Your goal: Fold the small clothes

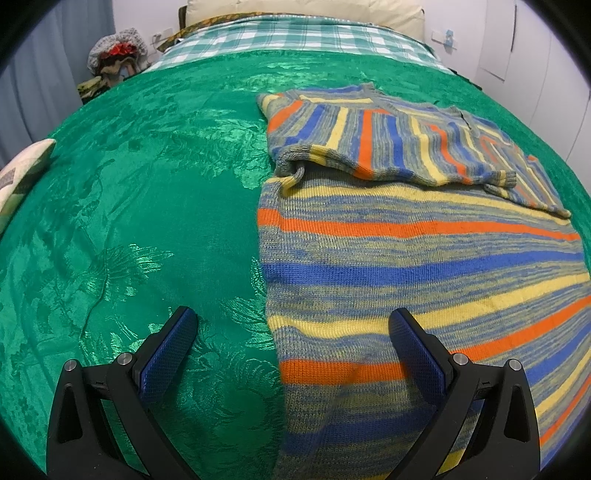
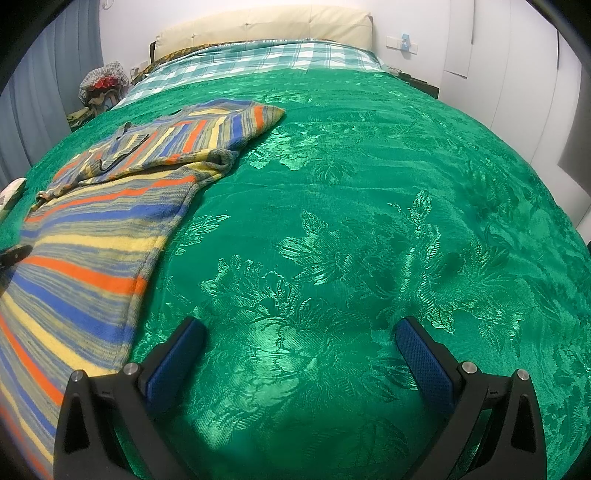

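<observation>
A striped knit sweater (image 1: 424, 258) in orange, blue, yellow and grey lies flat on the green bedspread (image 1: 147, 221), its sleeves folded across the chest at the far end. My left gripper (image 1: 293, 325) is open just above the sweater's left edge near the hem, one finger over the bedspread, the other over the knit. In the right wrist view the same sweater (image 2: 96, 229) lies at the left. My right gripper (image 2: 301, 332) hangs open over bare bedspread (image 2: 369, 221), to the right of the sweater, holding nothing.
A cream headboard (image 2: 266, 26) and a checked sheet (image 2: 258, 59) lie at the far end of the bed. A heap of clothes (image 1: 114, 55) sits beside the bed at the far left. A patterned cushion (image 1: 22, 173) rests on the left edge. White wall panels stand on the right.
</observation>
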`<state>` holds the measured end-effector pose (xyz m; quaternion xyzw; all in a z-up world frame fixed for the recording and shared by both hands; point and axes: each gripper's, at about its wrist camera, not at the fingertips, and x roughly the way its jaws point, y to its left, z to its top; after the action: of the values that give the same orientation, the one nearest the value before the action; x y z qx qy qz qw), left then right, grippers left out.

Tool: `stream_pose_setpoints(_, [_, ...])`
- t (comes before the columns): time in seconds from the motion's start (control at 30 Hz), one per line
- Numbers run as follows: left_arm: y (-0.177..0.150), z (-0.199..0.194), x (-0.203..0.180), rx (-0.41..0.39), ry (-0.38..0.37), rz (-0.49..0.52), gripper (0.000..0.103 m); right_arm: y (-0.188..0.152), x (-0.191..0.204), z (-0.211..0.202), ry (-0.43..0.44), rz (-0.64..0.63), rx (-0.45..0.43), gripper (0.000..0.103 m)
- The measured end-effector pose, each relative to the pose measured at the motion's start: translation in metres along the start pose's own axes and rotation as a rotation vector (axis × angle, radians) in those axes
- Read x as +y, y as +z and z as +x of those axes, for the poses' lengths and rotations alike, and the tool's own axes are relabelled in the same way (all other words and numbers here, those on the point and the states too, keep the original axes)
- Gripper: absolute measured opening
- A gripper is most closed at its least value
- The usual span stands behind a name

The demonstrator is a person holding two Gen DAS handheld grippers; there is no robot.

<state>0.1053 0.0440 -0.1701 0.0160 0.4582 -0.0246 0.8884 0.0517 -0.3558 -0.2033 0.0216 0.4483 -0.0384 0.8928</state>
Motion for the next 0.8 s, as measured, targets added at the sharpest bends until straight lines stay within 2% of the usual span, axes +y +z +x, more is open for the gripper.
stream_pose_setpoints(0.3, [0.0007, 0.001, -0.0009, 0.003, 0.01, -0.002, 0.103, 0.0, -0.0005, 0.0006, 0.0, 0.0, -0.002, 0.103])
stream_pose_setpoints(0.8, [0.0029, 0.007, 0.0084, 0.02, -0.044, -0.028, 0.103, -0.0013, 0.0005, 0.0011, 0.001, 0.0, -0.003, 0.103])
